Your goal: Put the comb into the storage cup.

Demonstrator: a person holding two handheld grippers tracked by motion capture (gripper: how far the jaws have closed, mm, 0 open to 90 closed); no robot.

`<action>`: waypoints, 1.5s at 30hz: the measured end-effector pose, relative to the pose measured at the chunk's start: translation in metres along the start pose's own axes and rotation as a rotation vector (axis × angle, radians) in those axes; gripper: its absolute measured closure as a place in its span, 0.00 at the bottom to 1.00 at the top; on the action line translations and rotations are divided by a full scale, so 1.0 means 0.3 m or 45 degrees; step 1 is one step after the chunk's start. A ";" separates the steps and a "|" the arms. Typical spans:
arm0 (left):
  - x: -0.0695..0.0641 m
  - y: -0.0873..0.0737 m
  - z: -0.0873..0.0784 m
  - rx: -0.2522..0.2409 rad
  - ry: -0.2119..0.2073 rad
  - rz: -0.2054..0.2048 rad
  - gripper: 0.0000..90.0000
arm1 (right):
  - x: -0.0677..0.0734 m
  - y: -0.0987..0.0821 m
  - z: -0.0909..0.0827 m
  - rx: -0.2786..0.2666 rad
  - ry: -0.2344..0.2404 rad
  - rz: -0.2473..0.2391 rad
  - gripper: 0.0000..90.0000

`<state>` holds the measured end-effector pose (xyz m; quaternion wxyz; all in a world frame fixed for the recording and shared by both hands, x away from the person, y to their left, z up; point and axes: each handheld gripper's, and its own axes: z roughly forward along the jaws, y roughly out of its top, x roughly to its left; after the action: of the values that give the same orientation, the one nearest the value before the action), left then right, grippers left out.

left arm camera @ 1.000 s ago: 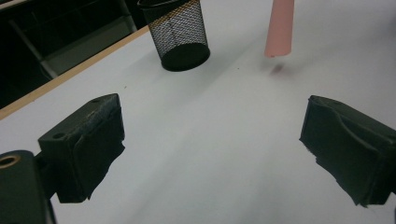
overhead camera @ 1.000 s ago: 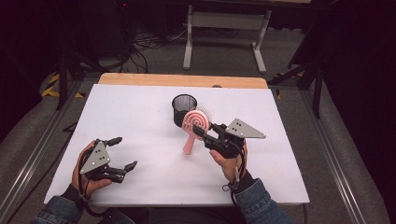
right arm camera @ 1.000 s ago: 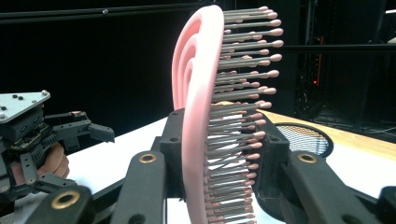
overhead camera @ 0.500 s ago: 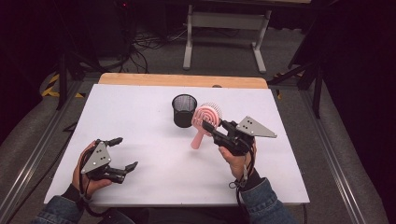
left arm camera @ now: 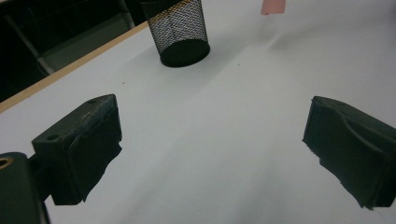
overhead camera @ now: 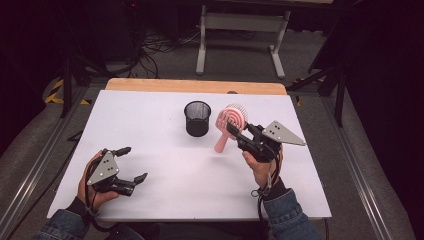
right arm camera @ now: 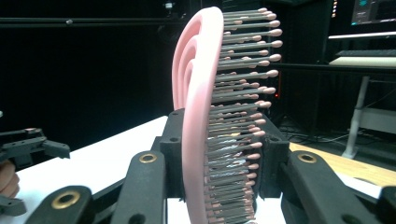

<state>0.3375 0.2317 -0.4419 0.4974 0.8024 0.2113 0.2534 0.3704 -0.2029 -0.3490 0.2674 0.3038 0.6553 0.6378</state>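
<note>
A pink hairbrush (overhead camera: 233,117) with a round bristled head hangs off the table, handle pointing down, just right of a black mesh cup (overhead camera: 197,118). My right gripper (overhead camera: 233,130) is shut on the brush just below the head. In the right gripper view the brush (right arm camera: 198,116) stands upright between the two jaws, bristles facing right, my right gripper (right arm camera: 219,156) clamped on it. My left gripper (overhead camera: 134,163) rests near the table's front left corner, open and holding nothing. The left gripper view shows my left gripper (left arm camera: 212,144) with its jaws wide apart over bare table, the mesh cup (left arm camera: 180,30) farther off.
The white table top (overhead camera: 150,115) has a wooden strip (overhead camera: 195,86) along its far edge. Behind the table stand a metal frame (overhead camera: 240,30) and cables on the floor. The brush handle's tip (left arm camera: 273,5) shows at the upper edge of the left gripper view.
The right gripper has carried the brush to the right and a little upward, away from in front of the cup. The left gripper has stayed put.
</note>
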 end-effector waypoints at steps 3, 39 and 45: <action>0.000 -0.002 0.004 0.003 0.001 -0.005 0.06 | -0.011 0.013 -0.006 -0.014 -0.021 -0.016 0.71; 0.001 -0.005 0.008 -0.012 -0.004 -0.017 0.06 | -0.060 0.199 0.133 -0.106 -0.080 -0.105 0.71; 0.001 -0.005 0.007 -0.011 -0.004 -0.016 0.06 | -0.051 0.229 0.163 -0.130 -0.087 -0.126 0.71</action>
<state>0.3390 0.2309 -0.4440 0.5026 0.7994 0.2143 0.2499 0.4205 -0.1812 -0.2831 0.3359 0.2786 0.6265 0.6458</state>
